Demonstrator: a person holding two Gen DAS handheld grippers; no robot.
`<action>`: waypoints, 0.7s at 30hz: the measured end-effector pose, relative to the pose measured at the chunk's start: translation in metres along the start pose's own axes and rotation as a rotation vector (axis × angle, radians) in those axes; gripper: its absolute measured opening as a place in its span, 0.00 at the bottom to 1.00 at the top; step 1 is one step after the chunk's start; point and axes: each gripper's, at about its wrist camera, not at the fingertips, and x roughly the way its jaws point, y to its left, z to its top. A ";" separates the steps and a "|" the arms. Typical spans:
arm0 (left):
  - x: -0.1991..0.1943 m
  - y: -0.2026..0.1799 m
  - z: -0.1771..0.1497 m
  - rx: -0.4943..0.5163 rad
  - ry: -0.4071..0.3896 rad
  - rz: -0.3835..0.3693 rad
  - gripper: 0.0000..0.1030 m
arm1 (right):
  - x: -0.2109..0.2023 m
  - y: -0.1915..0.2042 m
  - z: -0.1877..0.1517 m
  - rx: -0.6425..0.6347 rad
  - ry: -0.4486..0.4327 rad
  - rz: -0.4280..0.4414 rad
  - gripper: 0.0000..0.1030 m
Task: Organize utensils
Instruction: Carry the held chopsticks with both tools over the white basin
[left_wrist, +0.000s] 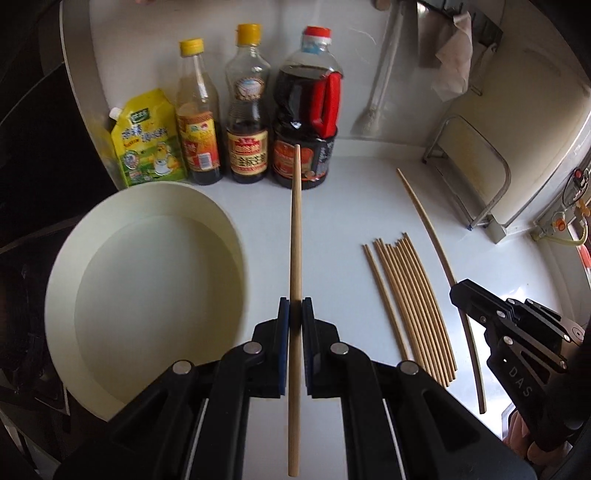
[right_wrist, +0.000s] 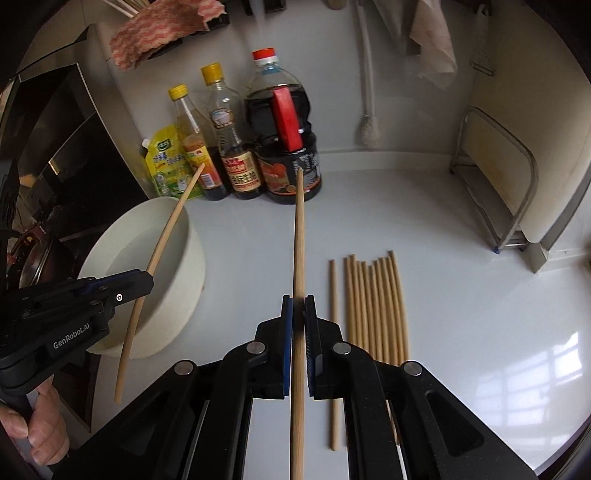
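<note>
**Two chopsticks lifted, ten still on the counter**

Nearest the lens in the left wrist view, the left gripper (left_wrist: 295, 314) is clamped on a single bamboo chopstick (left_wrist: 295, 258), which runs up the centre of the frame between the blue pads (left_wrist: 282, 321). Likewise, in the right wrist view, the right gripper (right_wrist: 298, 314) is closed tight on a second chopstick (right_wrist: 298, 266), lower centre of frame. Each tong carries one stick; neither stick touches the white countertop (right_wrist: 480, 295).

Remaining stock: a row of loose chopsticks (right_wrist: 376, 306) lies flat on the countertop, right of centre, with one lying slightly apart at the row's left edge. About ten count as still to be handled.

A white basin (left_wrist: 147, 280) sits at left of frame, apparently empty; whether it is the intended receptacle cannot be confirmed. Four condiment containers (left_wrist: 243, 107) stand against the back wall, upper centre, well apart from the row.

Assessment: the task is at an early stage. One pair is picked up but not yet deposited; no sorted pile is visible anywhere. The bulk of the work remains
</note>
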 end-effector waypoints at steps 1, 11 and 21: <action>-0.004 0.011 0.002 -0.011 -0.009 0.010 0.07 | 0.003 0.011 0.003 -0.006 0.002 0.019 0.06; -0.012 0.129 0.006 -0.113 -0.021 0.116 0.07 | 0.052 0.121 0.034 -0.083 0.037 0.170 0.06; 0.031 0.183 0.003 -0.148 0.040 0.128 0.07 | 0.126 0.197 0.048 -0.153 0.147 0.201 0.06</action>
